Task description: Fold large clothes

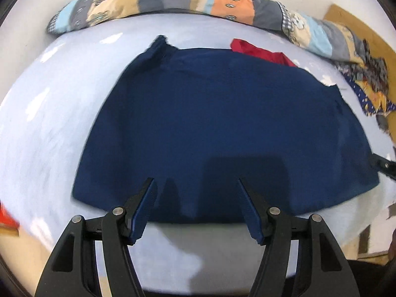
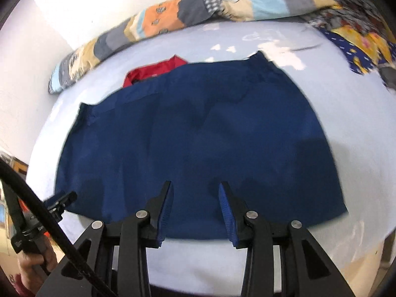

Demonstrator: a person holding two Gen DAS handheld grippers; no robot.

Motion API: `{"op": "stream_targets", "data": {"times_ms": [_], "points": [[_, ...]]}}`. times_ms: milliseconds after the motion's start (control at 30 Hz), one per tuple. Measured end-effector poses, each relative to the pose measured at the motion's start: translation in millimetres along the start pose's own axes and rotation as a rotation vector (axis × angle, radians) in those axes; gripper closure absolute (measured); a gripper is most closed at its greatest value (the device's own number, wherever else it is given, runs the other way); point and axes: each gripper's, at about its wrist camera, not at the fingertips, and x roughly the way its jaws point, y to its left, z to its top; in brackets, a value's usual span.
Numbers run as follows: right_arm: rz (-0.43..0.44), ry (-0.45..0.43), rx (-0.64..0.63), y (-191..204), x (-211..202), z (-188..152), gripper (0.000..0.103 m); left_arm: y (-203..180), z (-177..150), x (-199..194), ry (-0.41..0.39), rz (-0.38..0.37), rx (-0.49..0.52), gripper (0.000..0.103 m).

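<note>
Navy garment [image 1: 217, 128] lies flat on the bed [image 1: 49, 123], partly covering a red garment [image 1: 262, 52]. Left wrist view: my left claw [image 1: 195, 193] hangs released over its near hem. Right wrist view: my right claw [image 2: 195, 195] likewise empty, jaws apart. Judged between folds; next, pinch both near corners.

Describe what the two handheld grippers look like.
Both the left gripper and right gripper are matte black, with angular linkage arms, silver round pivot pins, and two tapered fingers faced with blue ribbed pads. In the right wrist view a black cable runs past.
</note>
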Motion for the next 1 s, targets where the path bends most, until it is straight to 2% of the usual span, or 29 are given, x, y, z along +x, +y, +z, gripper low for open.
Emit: {"op": "stream_targets", "data": {"times_ms": [100, 167, 233, 267, 333, 433, 500, 533, 600, 667, 733, 833, 867, 900, 1000], "points": [[0.056, -0.086, 0.034, -10.2, -40.4, -15.4, 0.061, 4.7, -10.3, -25.3, -0.05, -0.063, -0.006, 0.035], [0.043, -0.121, 0.037, -18.6, -51.4, -17.5, 0.056, 7.7, -11.4, -28.2, -0.078, -0.025, 0.01, 0.032], [-0.013, -0.132, 0.044, -30.8, -51.1, -16.3, 0.056, 15.6, -10.0, -18.0, -0.054, -0.003, 0.01, 0.032], [-0.022, -0.118, 0.064, -38.4, -47.3, -14.7, 0.056, 21.5, -9.5, -13.6, -0.042, -0.011, -0.008, 0.032], [0.033, -0.049, 0.078, -52.3, -31.0, -11.8, 0.056, 34.8, -6.9, -3.8, -0.008, -0.043, -0.015, 0.032], [-0.017, -0.001, 0.097, -69.2, -6.7, -12.4, 0.056, 58.1, 1.9, 6.2, -0.018, 0.023, -0.001, 0.032], [-0.004, 0.049, 0.13, -84.2, 11.2, -11.4, 0.064, 79.8, 8.8, 16.1, -0.009, 0.027, -0.024, 0.033], [-0.015, 0.062, 0.153, -93.3, 17.2, -11.1, 0.064, 90.0, 10.2, 23.8, 0.013, 0.01, -0.037, 0.034], [-0.022, 0.091, 0.174, -104.7, 25.7, -11.0, 0.072, 109.3, 7.7, 42.7, 0.076, 0.016, -0.084, 0.035], [-0.02, 0.109, 0.227, -115.2, 31.0, -12.9, 0.076, 120.3, 5.3, 50.5, 0.109, -0.024, -0.129, 0.036], [-0.014, 0.098, 0.253, -116.7, 26.3, -11.9, 0.076, 122.1, 10.3, 37.8, 0.064, -0.03, -0.148, 0.038], [-0.009, 0.002, 0.188, -100.6, 6.0, -0.2, 0.076, 120.0, 21.4, 14.2, -0.044, -0.074, -0.173, 0.038], [-0.016, -0.027, 0.173, -96.6, 1.8, 4.8, 0.071, 118.7, 27.2, 9.2, -0.079, -0.088, -0.185, 0.038], [-0.028, -0.044, 0.166, -94.5, 0.7, 8.9, 0.065, 117.0, 31.3, 8.6, -0.092, -0.097, -0.189, 0.038], [-0.052, -0.047, 0.151, -92.8, 11.3, 27.4, 0.065, 110.0, 50.6, 19.0, -0.11, -0.08, -0.18, 0.038]]}}
